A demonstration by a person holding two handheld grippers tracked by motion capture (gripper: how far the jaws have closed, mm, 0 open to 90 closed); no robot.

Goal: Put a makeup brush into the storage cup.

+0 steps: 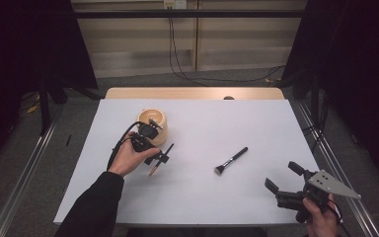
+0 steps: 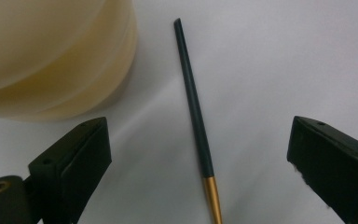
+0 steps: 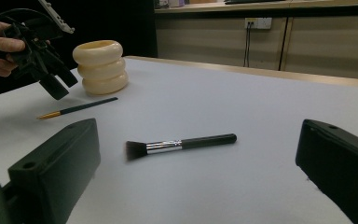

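A thin brush with a dark handle and gold ferrule lies on the white table beside a cream ribbed holder. My left gripper hovers open just above it. In the left gripper view the thin brush lies between the spread jaws, untouched, with the holder at the upper left. A black makeup brush with a silver ferrule lies mid-table. My right gripper is open at the near right, facing the makeup brush from a distance.
The right gripper view also takes in the holder, the thin brush and the left gripper held by a hand. A wooden strip edges the table's far side. Metal rails run along both flanks.
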